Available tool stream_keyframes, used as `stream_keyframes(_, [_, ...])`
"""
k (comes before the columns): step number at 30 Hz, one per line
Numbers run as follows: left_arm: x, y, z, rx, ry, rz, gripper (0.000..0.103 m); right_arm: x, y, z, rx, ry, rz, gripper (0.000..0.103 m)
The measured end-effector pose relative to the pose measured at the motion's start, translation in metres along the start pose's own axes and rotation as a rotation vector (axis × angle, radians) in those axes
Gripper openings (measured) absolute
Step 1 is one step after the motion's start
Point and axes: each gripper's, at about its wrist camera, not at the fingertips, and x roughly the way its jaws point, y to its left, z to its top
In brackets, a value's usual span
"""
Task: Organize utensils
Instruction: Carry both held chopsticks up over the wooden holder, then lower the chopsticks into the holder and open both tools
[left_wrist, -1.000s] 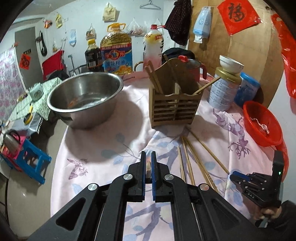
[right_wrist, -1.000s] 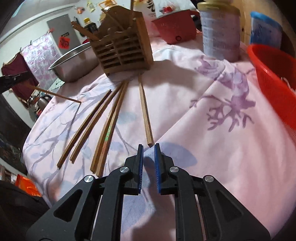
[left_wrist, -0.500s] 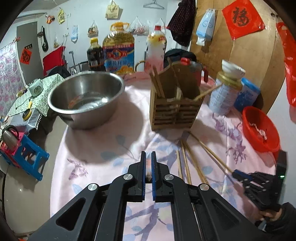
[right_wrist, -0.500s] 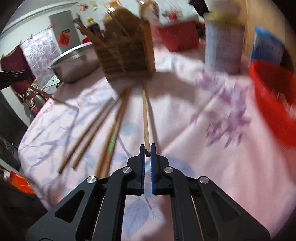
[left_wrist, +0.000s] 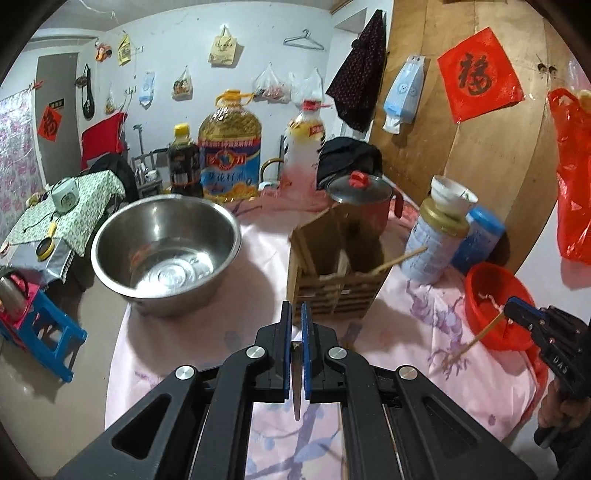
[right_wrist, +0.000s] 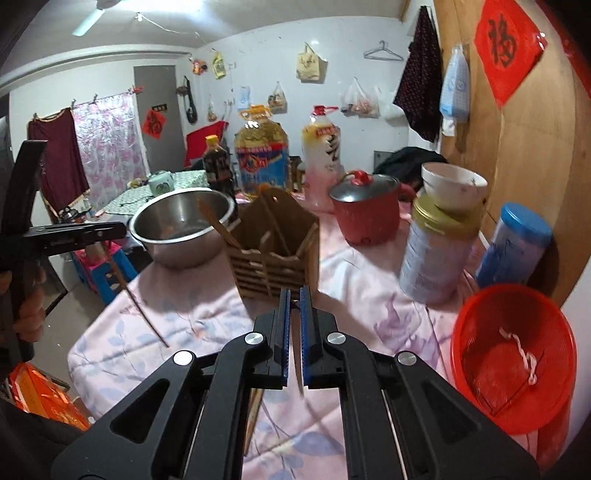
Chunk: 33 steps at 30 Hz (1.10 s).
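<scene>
A slatted wooden utensil holder (left_wrist: 338, 266) stands mid-table with several chopsticks in it; it also shows in the right wrist view (right_wrist: 275, 245). My left gripper (left_wrist: 296, 314) is shut on a chopstick (left_wrist: 296, 380) that hangs down between its pads, seen from the side in the right wrist view (right_wrist: 142, 308). My right gripper (right_wrist: 294, 299) is shut on another chopstick (right_wrist: 298, 369), lifted above the table; the left wrist view shows it (left_wrist: 469, 345) hanging from that gripper (left_wrist: 515, 308) near the red basket.
A steel bowl (left_wrist: 166, 247) stands left of the holder. A red lidded pot (right_wrist: 365, 212), a tin can topped by a white bowl (right_wrist: 439, 243), a blue-lidded jar (right_wrist: 513, 247) and a red basket (right_wrist: 513, 350) crowd the right. Oil bottles (left_wrist: 229, 155) stand behind.
My right gripper shut on a chopstick lying on the cloth and lifted it off the table. Both grippers have risen and tilted up, each carrying a chopstick.
</scene>
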Motion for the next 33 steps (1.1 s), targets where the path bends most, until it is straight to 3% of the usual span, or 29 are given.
stream_keyframes(7, [-0.005,-0.009,0.048,0.006,-0.054,-0.049,0.006,0.003,0.003,0.029,0.008,-0.042,0.055,0.006])
stream_keyframes(15, [0.001,-0.032,0.112,0.063,-0.141,-0.064,0.005,0.009,0.003,0.101,0.023,-0.165,0.111,0.006])
stream_keyframes(20, [0.027,-0.036,0.144,0.063,-0.168,-0.068,0.005,0.03,0.002,0.141,0.04,-0.231,0.109,0.006])
stream_keyframes(24, [0.061,-0.031,0.15,0.041,-0.15,-0.056,0.005,0.063,0.001,0.148,0.054,-0.218,0.098,0.006])
stream_keyframes(28, [0.105,-0.02,0.141,0.004,-0.091,-0.047,0.006,0.106,0.003,0.133,0.078,-0.131,0.097,0.006])
stream_keyframes(29, [0.111,-0.018,0.137,-0.006,-0.079,-0.039,0.008,0.119,0.004,0.127,0.079,-0.08,0.101,0.006])
stream_keyframes(32, [0.123,-0.009,0.127,-0.034,-0.036,-0.01,0.053,0.124,0.004,0.119,0.083,-0.059,0.096,0.011])
stream_keyframes(33, [0.12,-0.006,0.125,-0.04,-0.05,0.009,0.059,0.119,0.005,0.12,0.075,-0.075,0.094,0.011])
